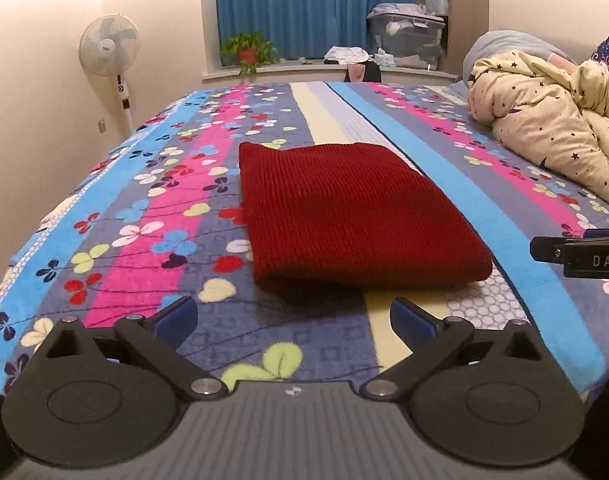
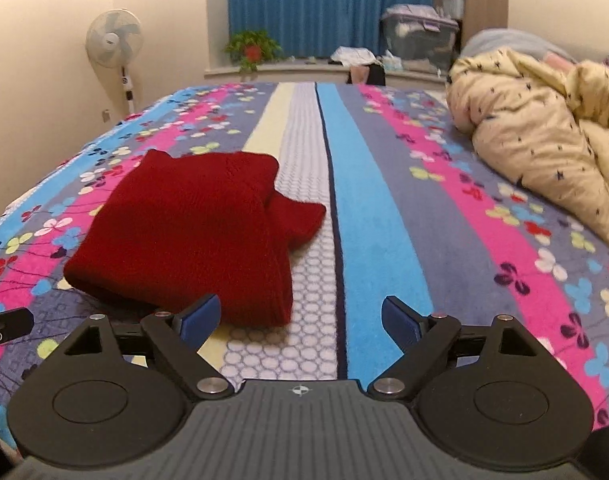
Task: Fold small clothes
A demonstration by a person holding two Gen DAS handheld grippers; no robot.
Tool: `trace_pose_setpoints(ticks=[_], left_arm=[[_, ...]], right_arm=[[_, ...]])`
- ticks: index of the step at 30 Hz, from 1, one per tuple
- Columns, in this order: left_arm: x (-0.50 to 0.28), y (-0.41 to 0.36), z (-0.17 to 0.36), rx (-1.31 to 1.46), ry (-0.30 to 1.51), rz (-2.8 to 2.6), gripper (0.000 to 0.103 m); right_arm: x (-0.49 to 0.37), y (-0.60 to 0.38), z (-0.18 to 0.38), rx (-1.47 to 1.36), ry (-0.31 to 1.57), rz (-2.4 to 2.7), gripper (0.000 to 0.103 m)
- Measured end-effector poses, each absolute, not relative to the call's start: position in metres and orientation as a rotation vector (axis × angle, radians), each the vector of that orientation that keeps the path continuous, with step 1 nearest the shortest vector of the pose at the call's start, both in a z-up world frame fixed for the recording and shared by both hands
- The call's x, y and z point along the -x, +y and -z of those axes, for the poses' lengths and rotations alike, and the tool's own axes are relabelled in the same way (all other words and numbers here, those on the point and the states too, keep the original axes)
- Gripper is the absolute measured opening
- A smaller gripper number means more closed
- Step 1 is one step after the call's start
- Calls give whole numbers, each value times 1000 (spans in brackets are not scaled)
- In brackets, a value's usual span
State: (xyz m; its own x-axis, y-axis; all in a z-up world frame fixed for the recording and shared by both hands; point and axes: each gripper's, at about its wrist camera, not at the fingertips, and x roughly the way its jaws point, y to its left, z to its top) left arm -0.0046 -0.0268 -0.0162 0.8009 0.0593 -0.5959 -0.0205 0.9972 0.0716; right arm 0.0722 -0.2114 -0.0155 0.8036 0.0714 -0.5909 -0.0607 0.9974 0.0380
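Folded red sweater (image 1: 356, 216) lying flat on the floral blanket (image 1: 152, 208). Left gripper (image 1: 294, 318) and right gripper (image 2: 300, 316), both spread wide and empty, just short of its near edge.

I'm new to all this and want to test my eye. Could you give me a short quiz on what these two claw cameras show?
1. True or false: the left claw grips the red knitted garment.
2. The garment lies on: A) the floral bedspread B) the star-print quilt C) the windowsill.
3. What stands by the wall, left of the bed?

Key: 1 false, both claws, including the right claw, are open and empty. 2 A. 3 a white fan.
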Motion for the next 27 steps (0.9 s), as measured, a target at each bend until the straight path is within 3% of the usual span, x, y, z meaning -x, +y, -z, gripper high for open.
trace_pose_setpoints(ticks=[27], left_arm=[[-3,-5,15,64,669,-113,103]], right_arm=[[-73,-204,20,-13,654,-115,89]])
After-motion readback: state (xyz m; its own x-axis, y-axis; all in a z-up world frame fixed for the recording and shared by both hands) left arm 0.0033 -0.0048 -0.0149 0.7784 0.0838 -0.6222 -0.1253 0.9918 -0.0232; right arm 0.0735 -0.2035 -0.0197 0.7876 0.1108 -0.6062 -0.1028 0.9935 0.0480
